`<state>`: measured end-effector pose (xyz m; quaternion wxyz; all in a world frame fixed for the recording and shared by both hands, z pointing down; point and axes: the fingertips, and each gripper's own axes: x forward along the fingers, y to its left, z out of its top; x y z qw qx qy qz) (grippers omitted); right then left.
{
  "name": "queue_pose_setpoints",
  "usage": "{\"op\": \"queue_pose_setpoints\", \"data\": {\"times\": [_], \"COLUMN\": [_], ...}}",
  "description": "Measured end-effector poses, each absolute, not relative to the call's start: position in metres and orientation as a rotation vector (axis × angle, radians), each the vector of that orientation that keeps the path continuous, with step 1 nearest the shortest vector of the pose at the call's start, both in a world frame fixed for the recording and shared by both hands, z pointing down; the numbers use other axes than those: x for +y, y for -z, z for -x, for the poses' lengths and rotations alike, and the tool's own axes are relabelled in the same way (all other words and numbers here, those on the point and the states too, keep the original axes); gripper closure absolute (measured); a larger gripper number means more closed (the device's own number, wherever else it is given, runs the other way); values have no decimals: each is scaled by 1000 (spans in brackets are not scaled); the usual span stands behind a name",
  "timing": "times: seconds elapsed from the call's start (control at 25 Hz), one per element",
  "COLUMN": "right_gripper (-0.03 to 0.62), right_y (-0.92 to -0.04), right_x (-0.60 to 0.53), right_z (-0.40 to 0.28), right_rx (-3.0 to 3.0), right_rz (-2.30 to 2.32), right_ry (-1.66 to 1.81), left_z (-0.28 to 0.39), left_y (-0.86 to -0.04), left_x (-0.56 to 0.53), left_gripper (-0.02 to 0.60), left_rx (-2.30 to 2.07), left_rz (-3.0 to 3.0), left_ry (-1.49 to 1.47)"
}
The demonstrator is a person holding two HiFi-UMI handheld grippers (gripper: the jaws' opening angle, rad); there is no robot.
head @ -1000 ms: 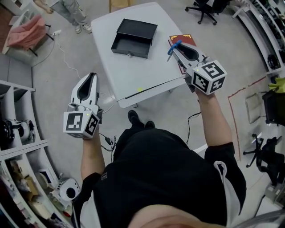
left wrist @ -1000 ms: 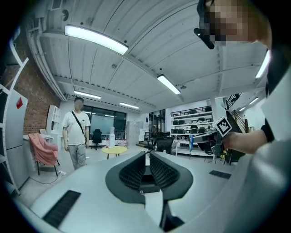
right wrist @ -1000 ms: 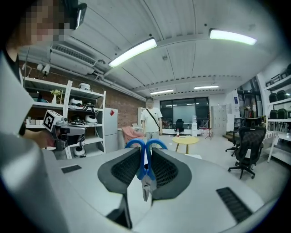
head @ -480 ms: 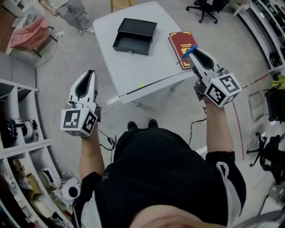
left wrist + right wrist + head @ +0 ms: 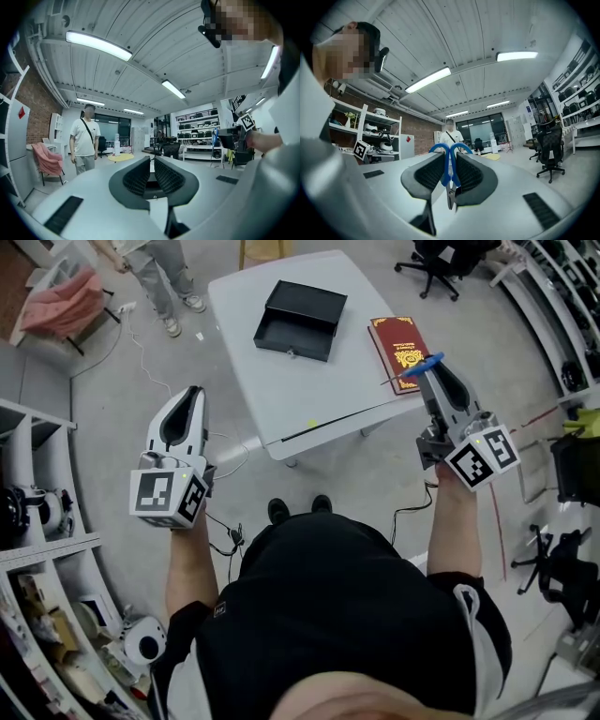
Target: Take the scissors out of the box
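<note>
Scissors (image 5: 450, 161) clamped in the right gripper (image 5: 433, 373)
Blue handles poke past its fingertips; the left gripper (image 5: 191, 396) holds its fingers nearly together, nothing between them.

Open-plan lab/office. White rectangular table (image 5: 281, 381) stands on a grey concrete floor (image 5: 112, 427). Black swivel office chair on castors (image 5: 436, 254) is just past the table's far right corner. White open shelving loaded with equipment (image 5: 42, 549) is well off its left side. Long ceiling strip lights (image 5: 98, 45) and a red brick wall (image 5: 415, 126) show too.
</note>
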<state>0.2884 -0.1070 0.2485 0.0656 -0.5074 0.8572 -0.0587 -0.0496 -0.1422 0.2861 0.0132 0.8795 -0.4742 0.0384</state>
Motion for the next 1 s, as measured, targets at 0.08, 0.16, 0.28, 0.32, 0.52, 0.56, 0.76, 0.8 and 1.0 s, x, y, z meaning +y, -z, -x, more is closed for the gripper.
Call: {"op": "queue_pose_setpoints", "data": {"times": [0.08,0.16,0.28,0.32,0.52,0.56,0.76,0.8,1.0], "right_gripper": [502,502,502,502,502,502,502,502,502], "right_y": [-245,-243,-244,-245,-250,-251,-250,-250,-249], "right_x": [-104,-101,-98,-97,-96,-96,-98,-98,-99], "right_z": [-287,-288,-292,-295,-304,-305,-307,-306,-302], "right_rx": [2567,2546,2517,2510,2491,2489,2491,2494,2515], "right_rz": [1527,1527,1537,1544,1581,1586,1596,1596,1590], "right_ry": [169,163,160,159,161,162,146,139,119], "left_z": [55,61,68,69,65,64,58,57,55], "left_y": [-286,-287,-291,-292,-292,-292,-292,-291,-291], "left_x": [-145,-146,-147,-148,-150,-151,-155,-155,-156], "left_gripper": [540,540,540,540,540,540,540,540,540], "left_rx": [-1486,-1498,-1514,-1515,-1500,-1495,-1482,-1480,-1474], "left_rz": [-2732,-2724,-2707,-2702,-2708,-2709,-2715,-2718,-2722], "left_ry": [-98,-89,-84,-84,-85,-86,-91,-94,-100]}}
